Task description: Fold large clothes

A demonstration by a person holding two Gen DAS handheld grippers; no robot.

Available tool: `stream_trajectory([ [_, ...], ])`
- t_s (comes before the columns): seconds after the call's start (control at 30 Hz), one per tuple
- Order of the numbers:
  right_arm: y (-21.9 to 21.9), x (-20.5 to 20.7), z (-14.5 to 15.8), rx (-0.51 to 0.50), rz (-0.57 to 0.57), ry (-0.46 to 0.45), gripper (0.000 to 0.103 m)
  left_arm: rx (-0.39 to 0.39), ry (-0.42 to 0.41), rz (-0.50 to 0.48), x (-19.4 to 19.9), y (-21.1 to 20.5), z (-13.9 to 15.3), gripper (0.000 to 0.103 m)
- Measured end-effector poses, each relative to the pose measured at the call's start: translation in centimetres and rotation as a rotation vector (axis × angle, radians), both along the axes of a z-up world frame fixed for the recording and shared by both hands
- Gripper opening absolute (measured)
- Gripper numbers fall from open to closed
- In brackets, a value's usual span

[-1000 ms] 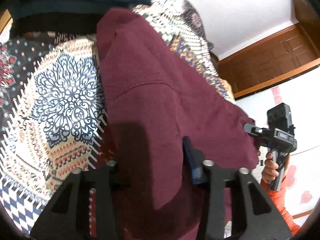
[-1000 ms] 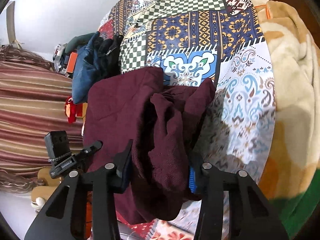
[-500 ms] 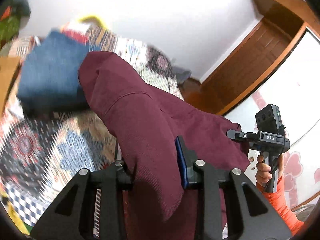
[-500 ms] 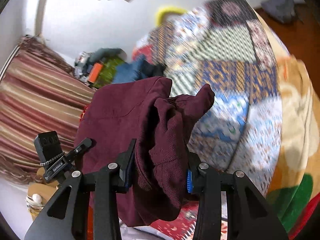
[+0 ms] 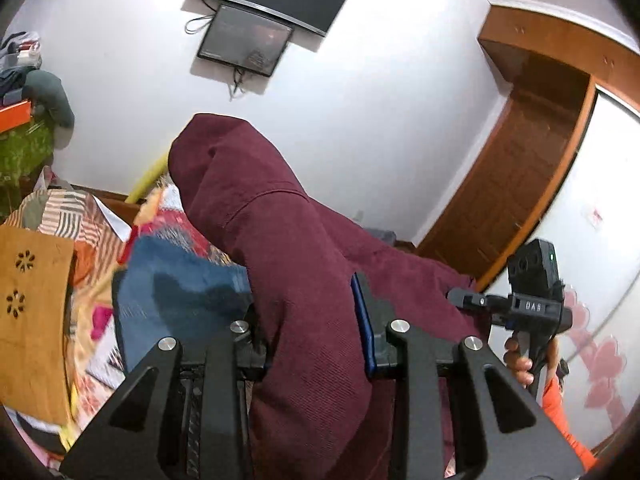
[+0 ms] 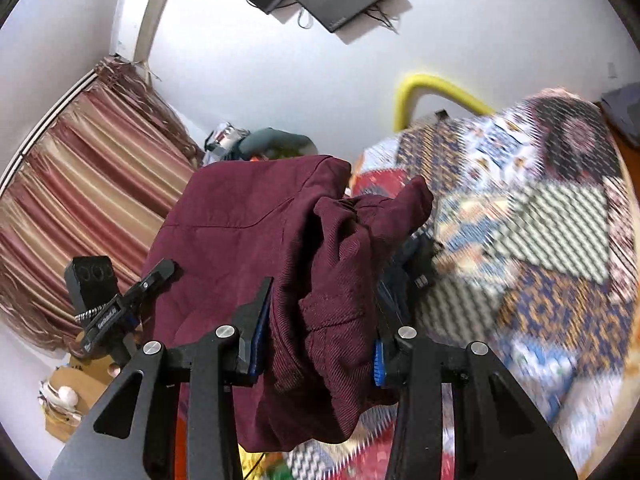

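We're clamping maroon garment (image 5: 304,280) w/ left gripper (image 5: 308,332), jaws just been closing on thick bunch. Right gripper (image 6: 320,320) pinching other bunch of it (image 6: 340,264). Garment hanging betw. both, above patchwork bedspread (image 6: 540,240). Risk: bunched layers slipping out, or uneven hold twisting fold. Both grippers pointing slightly downward, side by side.

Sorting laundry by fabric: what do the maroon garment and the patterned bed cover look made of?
Maroon garment: apparently a thick, matte cotton-type weave; fine diagonal ribbing shows near the right gripper. Patterned bed cover: likely a thin printed cloth; it is too blurred to judge further.
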State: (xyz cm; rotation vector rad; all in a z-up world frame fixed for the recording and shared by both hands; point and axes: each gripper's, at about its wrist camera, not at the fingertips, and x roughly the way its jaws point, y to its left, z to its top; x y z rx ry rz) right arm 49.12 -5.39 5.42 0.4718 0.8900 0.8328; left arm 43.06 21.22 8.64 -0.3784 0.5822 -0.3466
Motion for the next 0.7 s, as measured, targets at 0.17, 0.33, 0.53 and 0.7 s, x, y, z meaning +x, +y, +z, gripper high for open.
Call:
stream_trajectory([
  [0.17, 4.3, 3.6, -4.8, -0.027, -0.024, -0.053, 0.036, 0.072, 0.049, 0.03, 6.4, 4.6, -4.0, 0.031],
  [0.33, 8.1, 7.7, -14.4, -0.156, -0.031, 0.109, 0.036, 0.193, 0.259, 0.121, 12.3, 7.4, -14.0, 0.036],
  [0.53, 7.0, 7.1, -15.5, -0.207, -0.033, 0.105, 0.039, -0.005, 0.412, 0.206, 13.7, 11.3, -22.9, 0.057],
  [0.7, 7.0, 3.4, -11.5, -0.37, -0.061, -0.004, 0.043, 0.083, 0.442, 0.239, 12.9, 10.0, -21.4, 0.058],
])
